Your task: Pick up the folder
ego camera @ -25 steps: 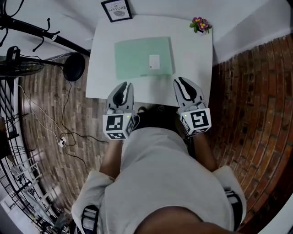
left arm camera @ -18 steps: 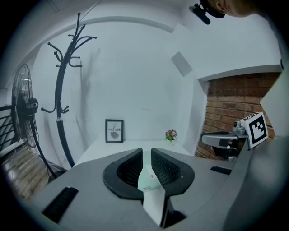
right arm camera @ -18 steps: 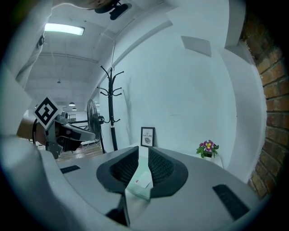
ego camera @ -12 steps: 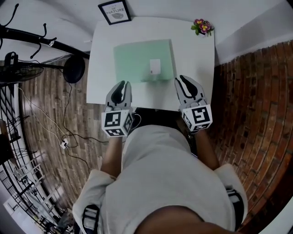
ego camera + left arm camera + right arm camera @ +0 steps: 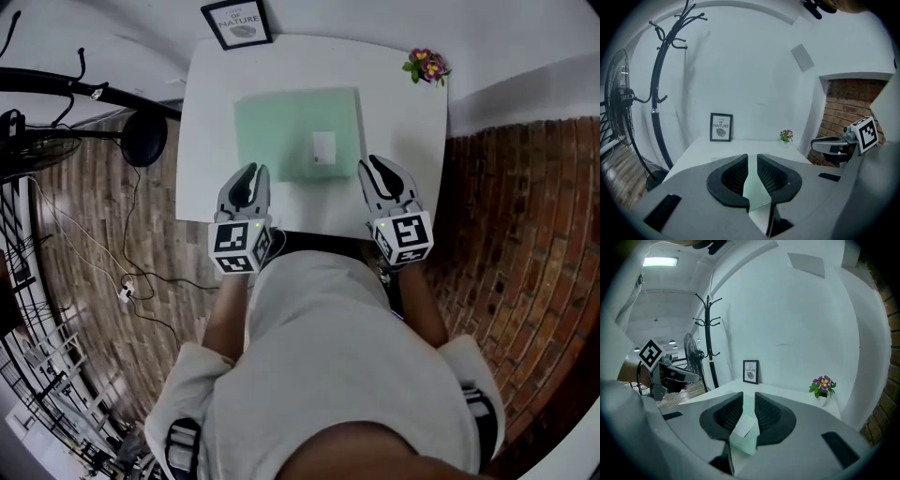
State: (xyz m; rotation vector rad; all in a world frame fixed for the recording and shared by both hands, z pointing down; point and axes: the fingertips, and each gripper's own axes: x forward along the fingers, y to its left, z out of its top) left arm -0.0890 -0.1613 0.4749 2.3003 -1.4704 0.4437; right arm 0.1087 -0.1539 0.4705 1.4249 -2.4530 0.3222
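A pale green folder [image 5: 281, 131] with a white label [image 5: 323, 147] lies flat on the white table [image 5: 403, 112]. My left gripper [image 5: 250, 171] hovers over the table's near edge, just short of the folder's near left corner. My right gripper [image 5: 371, 162] sits beside the folder's near right corner. Both have their jaws parted by a narrow gap with nothing between them. In the left gripper view the folder [image 5: 753, 185] shows through the gap of the left gripper [image 5: 752, 157]. Seen between the jaws of the right gripper [image 5: 749, 394] are the folder [image 5: 746, 442] and its label [image 5: 743, 426].
A framed print [image 5: 236, 22] stands at the table's far left and a small flower pot [image 5: 427, 67] at its far right. A fan [image 5: 141, 141] and a coat rack [image 5: 658, 93] stand left of the table. A brick wall [image 5: 525, 234] is on the right.
Both grippers have moved forward and down, from the table's front edge to the folder's near corners. The folder has not moved.
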